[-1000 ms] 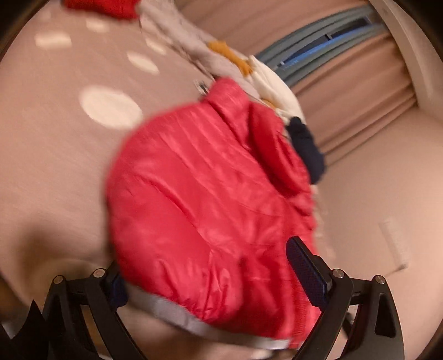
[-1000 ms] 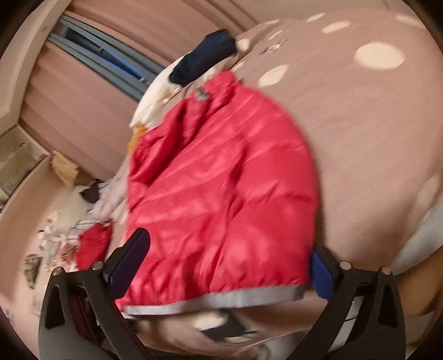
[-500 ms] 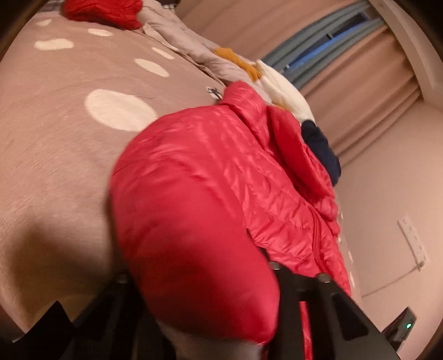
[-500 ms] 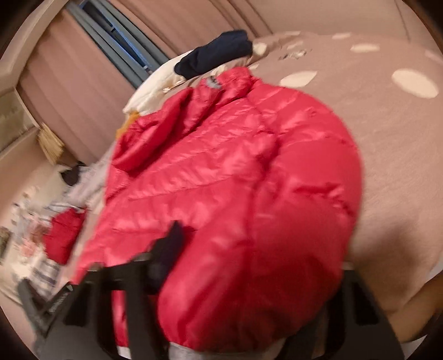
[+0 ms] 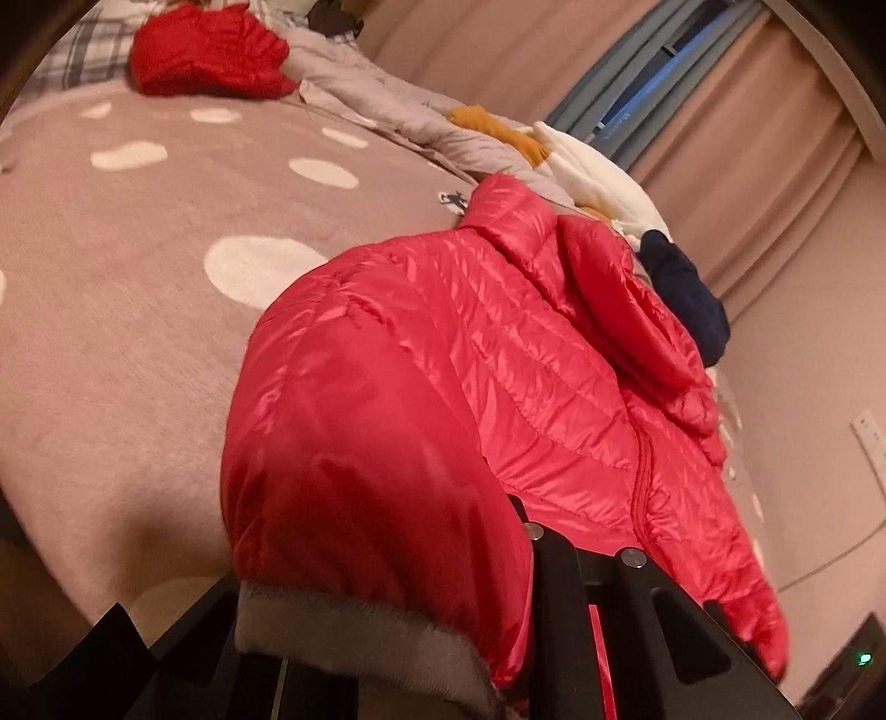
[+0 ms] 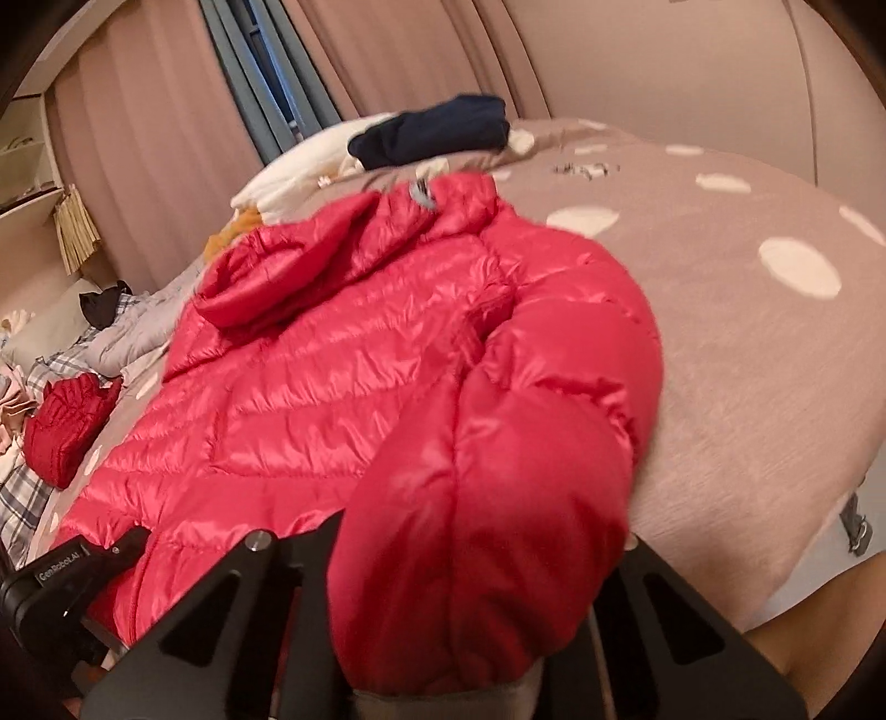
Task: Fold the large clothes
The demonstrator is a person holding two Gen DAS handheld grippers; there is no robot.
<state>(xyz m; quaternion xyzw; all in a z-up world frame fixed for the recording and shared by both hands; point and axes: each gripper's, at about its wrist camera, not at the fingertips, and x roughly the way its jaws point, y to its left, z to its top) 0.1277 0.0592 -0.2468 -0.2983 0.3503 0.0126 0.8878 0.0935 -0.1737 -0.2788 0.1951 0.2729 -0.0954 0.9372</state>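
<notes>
A large red quilted down jacket (image 5: pixel 498 354) lies on the spotted brown bedspread (image 5: pixel 111 277). It also shows in the right wrist view (image 6: pixel 310 387). My left gripper (image 5: pixel 382 554) is shut on the jacket's grey-edged hem and holds that corner lifted and folded back over the body. My right gripper (image 6: pixel 476 559) is shut on the other hem corner, also lifted, with the fabric bulging over the fingers. The fingertips of both are hidden by fabric. The collar and hood lie at the far end.
A folded navy garment (image 6: pixel 437 133), a white garment (image 5: pixel 592 171) and grey bedding (image 5: pixel 387 105) lie past the collar. A small red quilted garment (image 5: pixel 205 50) lies further off on the bed, also seen in the right wrist view (image 6: pixel 66 426). Curtains (image 6: pixel 155 138) hang behind.
Both grippers closed on the jacket's hem and lifted it up and forward towards the collar. The lower part now bulges over the fingers.
</notes>
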